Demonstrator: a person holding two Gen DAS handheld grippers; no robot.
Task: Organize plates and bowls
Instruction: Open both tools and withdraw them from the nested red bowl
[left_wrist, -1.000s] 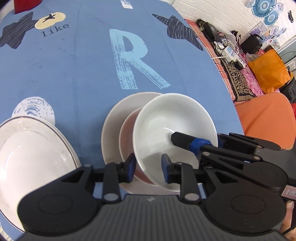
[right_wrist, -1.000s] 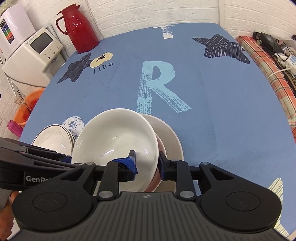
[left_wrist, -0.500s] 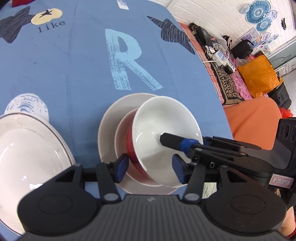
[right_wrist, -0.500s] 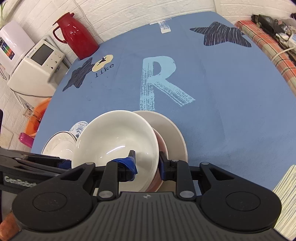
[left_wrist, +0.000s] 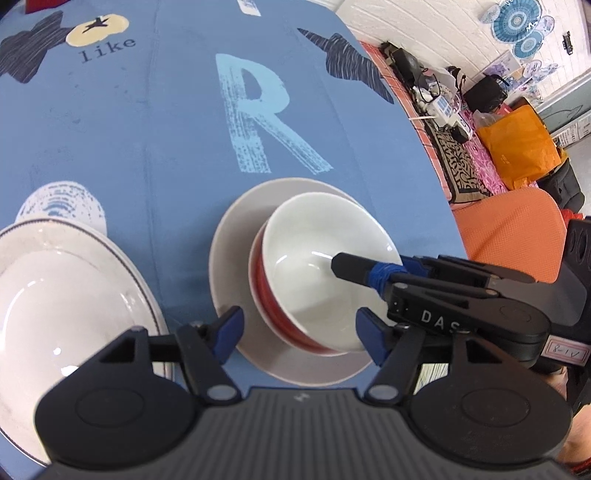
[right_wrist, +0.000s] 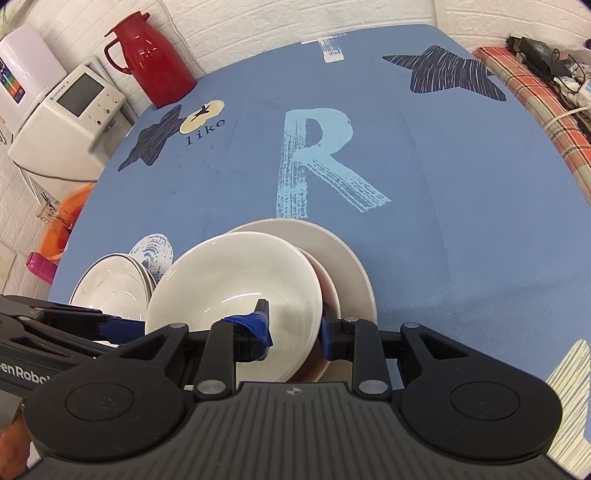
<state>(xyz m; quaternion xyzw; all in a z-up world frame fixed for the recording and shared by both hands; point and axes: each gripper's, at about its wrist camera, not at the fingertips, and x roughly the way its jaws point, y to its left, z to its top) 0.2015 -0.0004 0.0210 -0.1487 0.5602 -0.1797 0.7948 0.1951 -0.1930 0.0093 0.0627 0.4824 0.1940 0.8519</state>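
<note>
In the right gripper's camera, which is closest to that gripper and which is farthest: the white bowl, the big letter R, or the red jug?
1. White bowl: its rim sits between the right gripper fingers.
2. Letter R: mid-table, straight ahead.
3. Red jug: far edge, to the left.

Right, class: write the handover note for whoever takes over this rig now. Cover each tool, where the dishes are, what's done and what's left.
Left tool: open, empty, over the near edge of the beige plate.
Right tool: shut on the rim of the white bowl, one finger inside.
The white bowl is nested in the red bowl, which sits on the beige plate. The dark-rimmed plates lie apart, to the left on the table.
Done: bowls nested.
Left: release the white bowl and withdraw; the plates probably need combining.
</note>
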